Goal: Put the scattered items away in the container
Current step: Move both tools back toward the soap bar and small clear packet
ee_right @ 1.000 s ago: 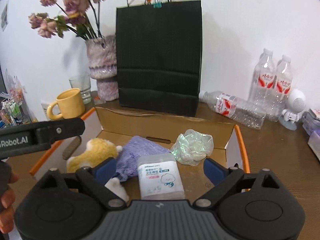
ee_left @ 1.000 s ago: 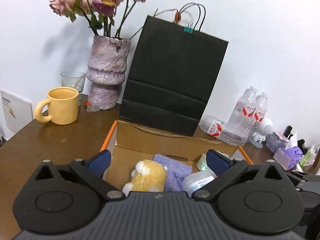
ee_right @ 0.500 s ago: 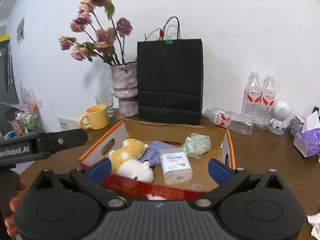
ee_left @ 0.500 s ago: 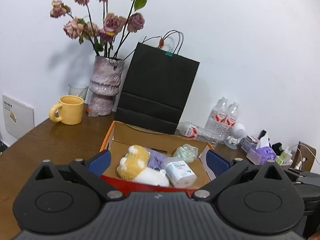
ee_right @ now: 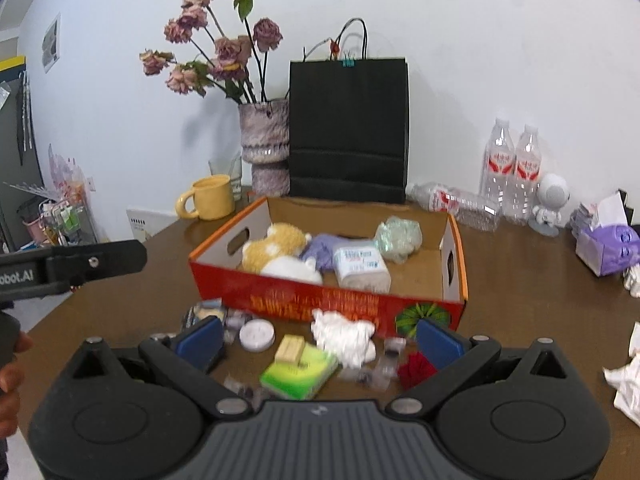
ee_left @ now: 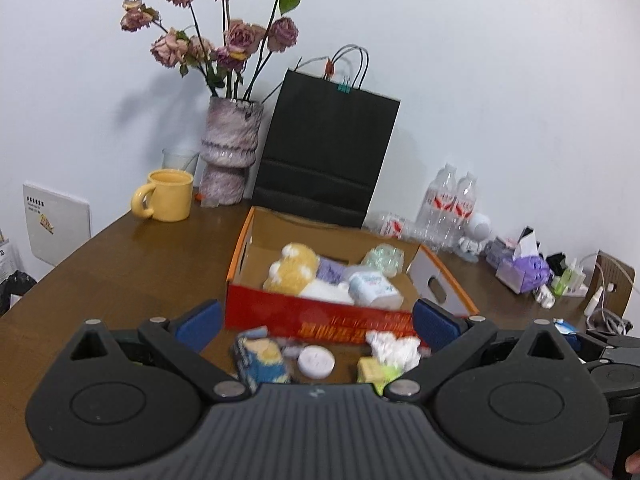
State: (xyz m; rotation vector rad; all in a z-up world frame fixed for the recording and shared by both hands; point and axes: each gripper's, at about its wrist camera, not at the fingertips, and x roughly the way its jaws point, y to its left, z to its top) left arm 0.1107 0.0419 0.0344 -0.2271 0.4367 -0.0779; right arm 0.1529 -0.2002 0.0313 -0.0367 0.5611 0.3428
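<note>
On the table, cardboard box (ee_right: 320,304) long side facing both grippers, left gripper (ee_left: 318,326) and right gripper (ee_right: 318,340) spread, empty.

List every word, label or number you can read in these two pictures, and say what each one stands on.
"obot.AI": cut off at the frame edge, on the left tool's black arm in the right wrist view.
Box front: yellow print, too blurred.
Bottles: red labels, too small.
Wipes pack: blurred.
Wall plate: unreadable.
</note>
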